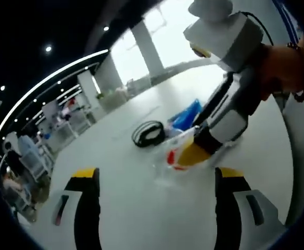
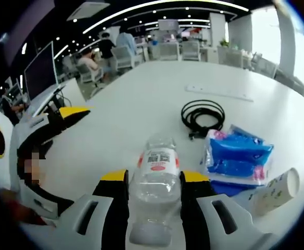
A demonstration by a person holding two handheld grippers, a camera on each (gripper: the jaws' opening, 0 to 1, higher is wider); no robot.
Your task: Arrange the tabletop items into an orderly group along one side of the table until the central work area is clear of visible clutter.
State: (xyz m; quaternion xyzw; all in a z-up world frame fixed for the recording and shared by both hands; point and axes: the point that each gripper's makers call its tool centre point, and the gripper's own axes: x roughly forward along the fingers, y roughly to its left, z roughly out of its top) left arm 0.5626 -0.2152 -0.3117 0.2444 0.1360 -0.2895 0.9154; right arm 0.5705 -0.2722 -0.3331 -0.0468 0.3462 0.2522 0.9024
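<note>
**Bottle pinched on the worktop**

Between the right tongs, a clear plastic water bottle lies pinched on the white worktop, beside blue wipe packs, a paper cup and a coiled black cable. Left tongs hang spread, holding nothing.

In the right gripper view, the bottle lies left of the packet, cable behind both.

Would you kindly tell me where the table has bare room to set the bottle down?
Bare table lies beyond the bottle, left of the black cable. It is crowded to the right, where the cable, blue packets and paper cup sit close together.
</note>
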